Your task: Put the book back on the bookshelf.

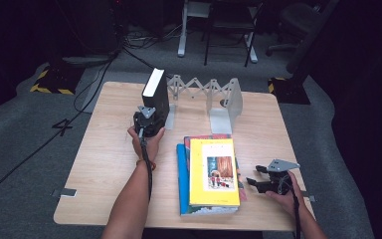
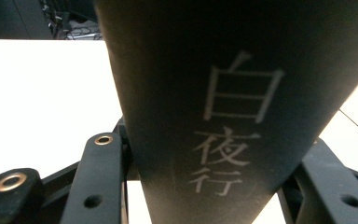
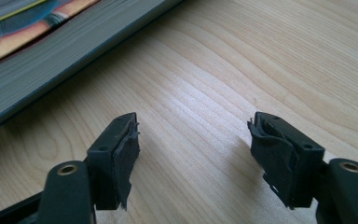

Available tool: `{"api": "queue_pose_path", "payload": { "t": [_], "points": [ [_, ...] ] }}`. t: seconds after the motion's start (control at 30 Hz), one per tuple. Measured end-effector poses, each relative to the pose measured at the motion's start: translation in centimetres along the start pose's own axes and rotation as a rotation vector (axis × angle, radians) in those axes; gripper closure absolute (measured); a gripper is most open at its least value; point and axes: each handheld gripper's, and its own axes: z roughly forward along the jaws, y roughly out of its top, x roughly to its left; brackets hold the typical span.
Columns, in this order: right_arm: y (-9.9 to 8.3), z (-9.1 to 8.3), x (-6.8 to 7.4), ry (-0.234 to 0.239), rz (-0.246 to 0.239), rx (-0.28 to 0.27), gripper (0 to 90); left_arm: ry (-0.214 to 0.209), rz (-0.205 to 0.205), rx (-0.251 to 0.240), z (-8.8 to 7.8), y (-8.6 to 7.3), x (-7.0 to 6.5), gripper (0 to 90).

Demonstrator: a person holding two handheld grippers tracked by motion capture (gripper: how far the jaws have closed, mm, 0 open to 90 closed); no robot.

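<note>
- The left gripper [image 1: 148, 121] is clamped on a thick black book [image 1: 156, 92], held upright by its spine near the far edge of the tabletop [image 1: 104, 149]. In the left gripper view the jaws flank the black book [image 2: 223, 116] on both sides, pressed against its covers, with pale lettering running down the spine.
- The step in hand looks like shelving: the black book stands just beside the left end plate of a grey folding book rack [image 1: 204, 94] at the far edge.
- The next move likely calls for sliding the black book in between the two end plates, keeping it upright, then letting go only once it leans on a plate or stands by itself.
- The right gripper [image 1: 258, 175] rests low near the right edge of the tabletop, jaws apart with nothing between them; in the right gripper view its torn pads [image 3: 123, 158] hover over bare wood.
- A stack of books [image 1: 211, 174] lies flat near the front edge, a yellow one on top, just beside the right gripper. I judge these come next.
- The rack's slot looks free; its near plate could catch the black book's corner.
</note>
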Motion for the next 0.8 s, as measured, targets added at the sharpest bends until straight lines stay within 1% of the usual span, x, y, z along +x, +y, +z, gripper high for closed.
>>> {"api": "queue_pose_path", "payload": {
  "t": [0.17,0.23,0.27,0.33,0.5,0.67,0.7,0.73,0.77,0.8],
  "points": [
    [0.0,0.0,0.0,0.001,0.001,0.002,33.3,-0.001,-0.001,0.0,0.5,0.3,0.0,52.0],
    [0.0,0.0,0.0,0.0,0.0,0.0,33.4,0.006,-0.005,0.002,0.7,0.4,-0.1,51.9],
    [0.0,0.0,0.0,0.001,-0.002,0.0,33.5,0.004,0.0,0.003,0.8,0.4,-0.1,51.9],
    [0.0,0.0,0.0,0.003,-0.002,0.002,33.5,0.003,-0.005,0.005,1.0,0.6,-0.1,51.8],
    [0.0,0.0,-0.1,0.007,-0.004,0.002,33.5,0.016,-0.01,0.005,1.4,0.7,-0.3,51.5],
    [0.0,0.0,-0.1,0.011,-0.003,0.0,33.4,0.005,-0.014,0.014,1.2,0.8,-0.2,50.5],
    [0.0,0.0,-0.1,0.011,-0.003,-0.001,33.4,0.001,-0.013,0.018,1.1,0.8,-0.2,50.0],
    [0.0,0.0,-0.1,0.012,-0.003,-0.001,33.3,0.006,-0.012,0.018,1.0,0.8,-0.3,49.6],
    [0.0,0.0,-0.1,0.013,-0.003,-0.001,33.3,0.006,-0.005,0.019,0.9,0.7,-0.3,49.0],
    [0.0,0.0,-0.1,0.013,-0.004,-0.001,33.3,0.0,-0.007,0.015,0.7,0.6,-0.4,47.4]
  ]
}}
